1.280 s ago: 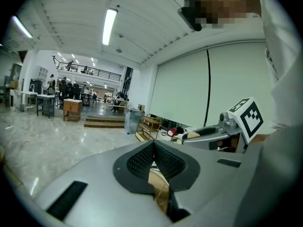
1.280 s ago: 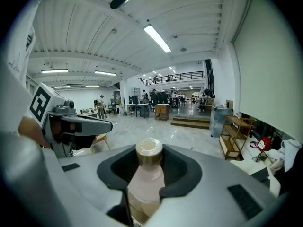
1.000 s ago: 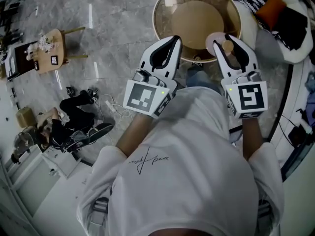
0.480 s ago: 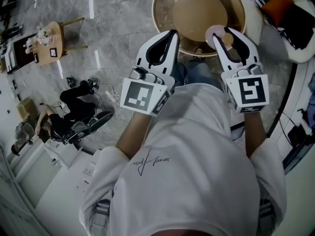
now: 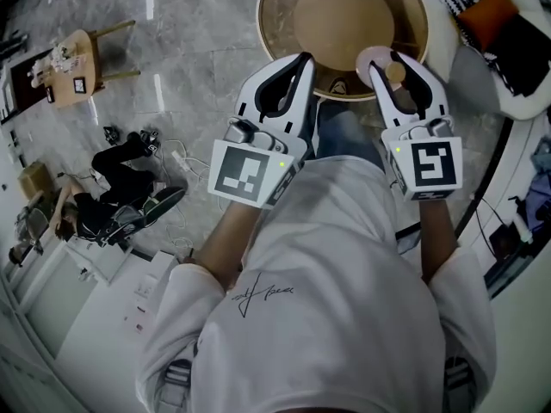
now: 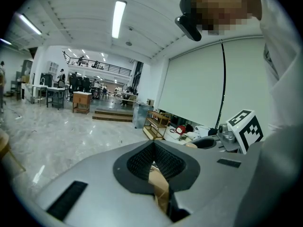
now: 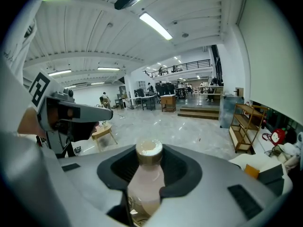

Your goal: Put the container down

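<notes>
- Right gripper (image 5: 389, 65) is clamped on the container (image 5: 376, 60), a pale pink bottle with a tan cap. In the right gripper view the pads are seen on its body below the cap, cap uppermost.
- Left gripper (image 5: 302, 59) is pressed together with nothing pinched. Only a slit of background is seen behind the closed tips in the left gripper view.
- In the head view the container is seen over the near rim of the round glass table (image 5: 280, 33), not yet set down. Height above the glass cannot be judged.
- Risk 1: release too close to the rim. If the base is only partly supported, the bottle is likely tipped off onto the stone floor (image 5: 198, 50).
- Risk 2: release with the base not flat. The gripper is pitched downward, so the bottle may be let go leaning and toppled. It is narrow and top-heavy at the cap.
- Risk 3: release before contact. A drop onto glass would likely bounce or roll the bottle.
- Risk 4: a hard touchdown on the glass top.
- Risk 5: the bottle is knocked by a jaw on withdrawal, or by the left gripper held just beside.
</notes>
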A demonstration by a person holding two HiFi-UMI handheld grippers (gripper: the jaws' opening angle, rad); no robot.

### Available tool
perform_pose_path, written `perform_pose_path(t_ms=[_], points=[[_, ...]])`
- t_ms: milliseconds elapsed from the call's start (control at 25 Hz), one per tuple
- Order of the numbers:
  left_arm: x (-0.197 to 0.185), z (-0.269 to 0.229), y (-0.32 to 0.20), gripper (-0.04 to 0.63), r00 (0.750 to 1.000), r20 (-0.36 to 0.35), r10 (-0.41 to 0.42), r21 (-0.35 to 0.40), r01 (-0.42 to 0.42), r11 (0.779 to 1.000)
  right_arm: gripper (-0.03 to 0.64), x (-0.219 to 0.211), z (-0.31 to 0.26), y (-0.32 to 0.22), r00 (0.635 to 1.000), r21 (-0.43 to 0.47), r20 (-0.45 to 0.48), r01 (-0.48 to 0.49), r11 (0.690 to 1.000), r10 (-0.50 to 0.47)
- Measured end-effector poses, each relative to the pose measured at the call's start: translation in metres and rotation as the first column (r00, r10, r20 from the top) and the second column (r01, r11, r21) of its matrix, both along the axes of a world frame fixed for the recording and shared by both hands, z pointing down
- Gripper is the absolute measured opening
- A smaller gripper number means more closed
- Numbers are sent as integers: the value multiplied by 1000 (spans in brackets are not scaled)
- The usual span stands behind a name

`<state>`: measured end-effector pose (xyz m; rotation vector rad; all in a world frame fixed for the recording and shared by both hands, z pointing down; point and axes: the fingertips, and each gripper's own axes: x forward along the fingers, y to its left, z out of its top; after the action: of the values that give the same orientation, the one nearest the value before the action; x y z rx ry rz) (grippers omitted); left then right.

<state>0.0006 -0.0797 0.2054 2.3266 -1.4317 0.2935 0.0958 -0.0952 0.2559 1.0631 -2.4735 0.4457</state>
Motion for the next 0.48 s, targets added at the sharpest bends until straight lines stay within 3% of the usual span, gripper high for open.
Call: perform_pose_path(t_ms=[480], points=[[-8,45,-1,18,1000,-2,3,-68,-3,998,140,-17,42,-4,1000,-50,24,12,999,-11]])
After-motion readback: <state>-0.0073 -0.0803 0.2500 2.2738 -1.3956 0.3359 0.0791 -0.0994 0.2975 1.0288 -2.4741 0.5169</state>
